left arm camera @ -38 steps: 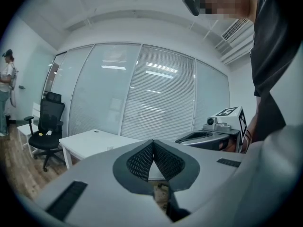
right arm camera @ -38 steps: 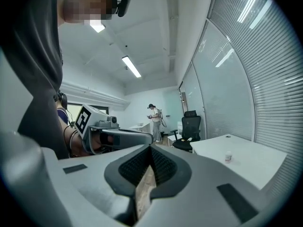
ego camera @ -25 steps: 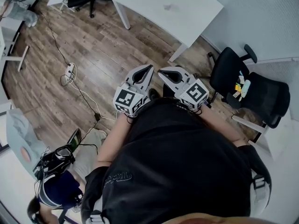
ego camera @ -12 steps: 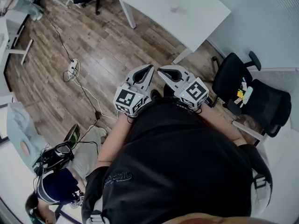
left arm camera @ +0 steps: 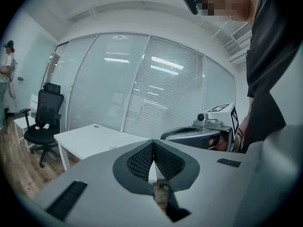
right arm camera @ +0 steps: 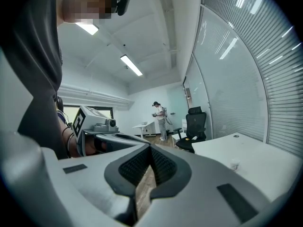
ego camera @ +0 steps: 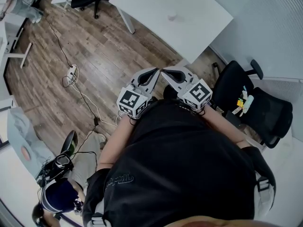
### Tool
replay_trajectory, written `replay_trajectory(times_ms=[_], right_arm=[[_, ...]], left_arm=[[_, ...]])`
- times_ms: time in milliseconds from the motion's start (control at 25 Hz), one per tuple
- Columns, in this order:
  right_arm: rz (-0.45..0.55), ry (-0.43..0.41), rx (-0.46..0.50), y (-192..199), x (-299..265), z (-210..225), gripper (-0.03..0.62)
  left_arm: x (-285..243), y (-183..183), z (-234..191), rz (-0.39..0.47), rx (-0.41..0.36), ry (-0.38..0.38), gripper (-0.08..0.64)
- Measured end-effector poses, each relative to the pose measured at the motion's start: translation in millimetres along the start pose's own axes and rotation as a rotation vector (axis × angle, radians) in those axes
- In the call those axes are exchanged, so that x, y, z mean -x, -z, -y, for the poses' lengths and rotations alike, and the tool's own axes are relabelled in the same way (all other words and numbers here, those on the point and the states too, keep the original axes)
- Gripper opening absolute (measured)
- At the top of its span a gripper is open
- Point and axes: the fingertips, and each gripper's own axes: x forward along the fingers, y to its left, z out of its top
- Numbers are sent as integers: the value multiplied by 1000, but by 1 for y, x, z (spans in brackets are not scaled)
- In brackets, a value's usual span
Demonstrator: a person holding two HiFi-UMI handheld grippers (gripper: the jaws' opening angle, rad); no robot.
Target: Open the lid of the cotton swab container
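While the person stands back from the work, the left gripper point(ego camera: 152, 73) is held at the chest with its jaws closed on nothing. Just to its right, the right gripper point(ego camera: 165, 73) is likewise closed and empty. I'd say the approach is the step in hand. The next move calls for nearing the white surface point(ego camera: 199, 22) farther off, where the cotton swab container point(ego camera: 173, 17) stands alone, a small pale pot, too tiny to read its lid.
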Motion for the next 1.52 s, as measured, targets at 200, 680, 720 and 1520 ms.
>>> replay_trajectory(times_ms=[200,680,720,1520], right_arm=[[0,17,9,-9,13,65,21],[28,79,23,-31,67,197,22],[25,86,15,-30,70,201,21],[-17,131,-51,-23,63,272,22]], left_arm=[[-62,-15,-18,4,14,-11,15],[-191,-61,-13,69,12,63,15],[-194,-62,-13,68,18,67,15],[-254,-69,-64,33,20,61,17]])
